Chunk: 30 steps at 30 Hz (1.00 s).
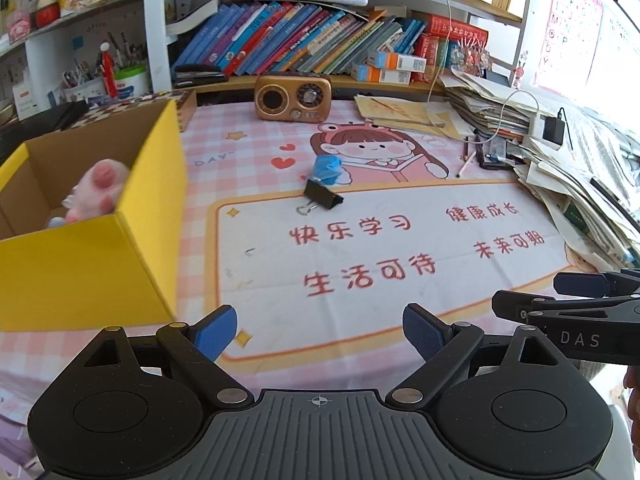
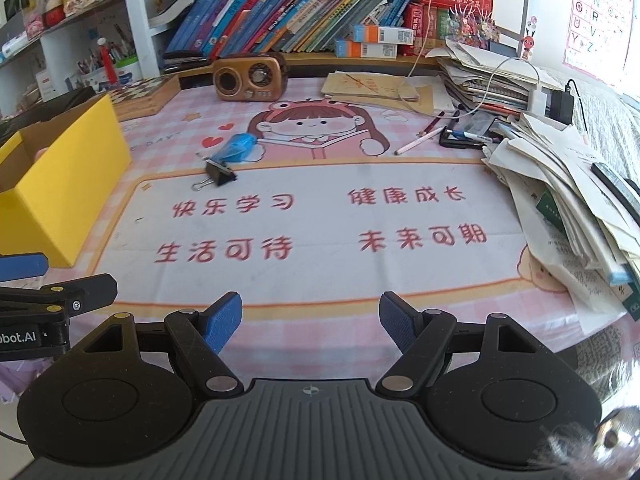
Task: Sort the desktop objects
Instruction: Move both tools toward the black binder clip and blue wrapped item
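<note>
- Grippers first: the left gripper [image 1: 319, 332] shows its blue-padded jaws spread wide with only mat between them; the right gripper [image 2: 311, 318] is likewise spread and carries nothing. Each pokes into the other's view at the lower side edge.
- Black metal binder clip [image 1: 321, 199] with wire handles lies flat at frame centre on the pink printed desk mat [image 1: 360, 264], well ahead of both tools.
- Handling, as I judge it: the clip is small, stiff and light, with slick folded steel, so pinching across the black body should be safer than the springy wire loops.
- Crumpled blue plastic item [image 2: 236, 147] sits touching or just behind the clip; it is likely soft and light, though blur hides what it is.
- Yellow cardboard box [image 1: 132, 216] stands open at left, with a pink plush toy [image 1: 100, 190] inside.
- Further out: a brown retro radio [image 1: 293, 97] at upper centre, and sliding paper stacks [image 2: 560, 184] plus pens at right. Nothing blocks the clip except the blue neighbour.
</note>
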### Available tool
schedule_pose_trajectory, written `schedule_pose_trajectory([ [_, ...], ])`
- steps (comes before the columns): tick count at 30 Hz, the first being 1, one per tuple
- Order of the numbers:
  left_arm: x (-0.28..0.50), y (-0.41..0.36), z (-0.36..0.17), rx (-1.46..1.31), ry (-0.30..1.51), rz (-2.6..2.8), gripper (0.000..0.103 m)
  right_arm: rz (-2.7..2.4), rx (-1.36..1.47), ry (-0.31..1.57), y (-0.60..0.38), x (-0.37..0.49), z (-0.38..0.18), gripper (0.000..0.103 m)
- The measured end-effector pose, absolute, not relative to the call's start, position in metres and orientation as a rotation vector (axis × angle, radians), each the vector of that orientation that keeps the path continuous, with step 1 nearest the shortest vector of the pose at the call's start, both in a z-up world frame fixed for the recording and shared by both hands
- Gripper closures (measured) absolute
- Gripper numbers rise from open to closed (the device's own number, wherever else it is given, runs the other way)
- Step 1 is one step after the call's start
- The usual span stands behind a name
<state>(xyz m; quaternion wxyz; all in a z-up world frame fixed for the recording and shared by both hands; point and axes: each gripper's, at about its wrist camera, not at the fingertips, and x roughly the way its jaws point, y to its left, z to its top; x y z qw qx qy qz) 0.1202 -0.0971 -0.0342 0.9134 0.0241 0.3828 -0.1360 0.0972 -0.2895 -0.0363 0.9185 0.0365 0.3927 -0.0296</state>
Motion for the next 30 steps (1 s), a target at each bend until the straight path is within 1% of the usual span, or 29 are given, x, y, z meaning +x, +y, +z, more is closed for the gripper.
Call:
schedule_pose_trajectory([
  [13,0.168,-0.129,-0.041,0.052,0.776,-0.218,0.011,0.002,0.076,0.798,-0.330,0.158,-0.042,0.029],
  [30,0.235,-0.150,-0.058,0.080,0.761,-0.168,0.011,0.090,0.054,0.751,-0.336,0.243,-0.041,0.029],
])
